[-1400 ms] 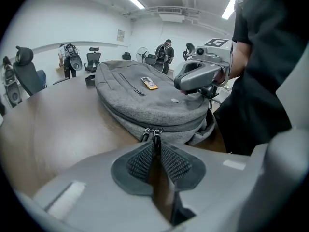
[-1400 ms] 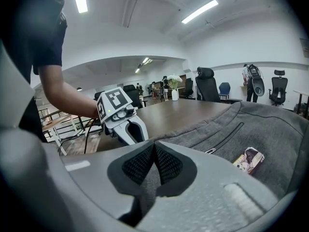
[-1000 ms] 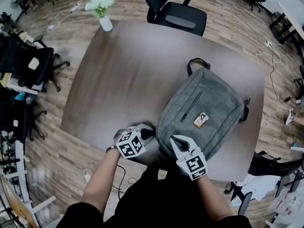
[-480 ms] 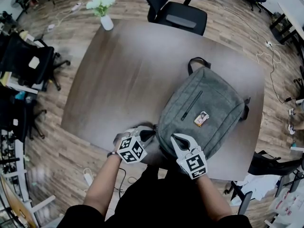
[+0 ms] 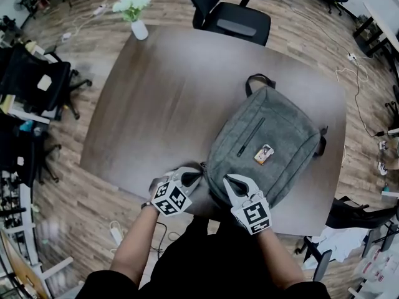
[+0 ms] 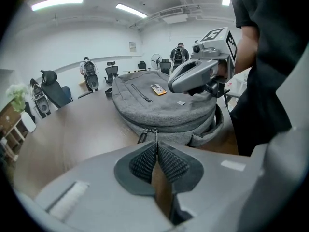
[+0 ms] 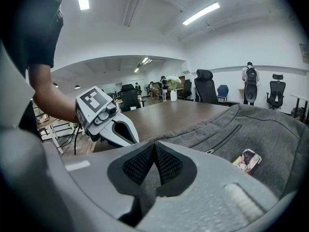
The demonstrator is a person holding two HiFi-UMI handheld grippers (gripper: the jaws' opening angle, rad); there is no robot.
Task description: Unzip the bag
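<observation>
A grey backpack (image 5: 268, 136) lies flat on the brown table (image 5: 168, 92), its bottom edge toward me. A small picture tag (image 5: 264, 154) lies on its front. My left gripper (image 5: 194, 176) is at the bag's near left corner. Its jaws have just been closing and now pinch the thin metal zipper pull (image 6: 155, 132) between the pads (image 6: 145, 161). A second, black pull tab hangs just left of it. My right gripper (image 5: 228, 180) is shut on the grey fabric (image 7: 251, 134) of the bag's near edge, a short way right of the left one.
A white vase of flowers (image 5: 134, 14) stands at the table's far left corner. A black office chair (image 5: 230, 14) sits behind the table, with more chairs (image 5: 37, 83) at the left. The table's near edge (image 5: 124, 179) runs just under my grippers. People stand far off.
The left gripper's jaws have drawn together on the zipper pull, and the gripper has tilted a little. The right gripper and the bag have stayed still.
</observation>
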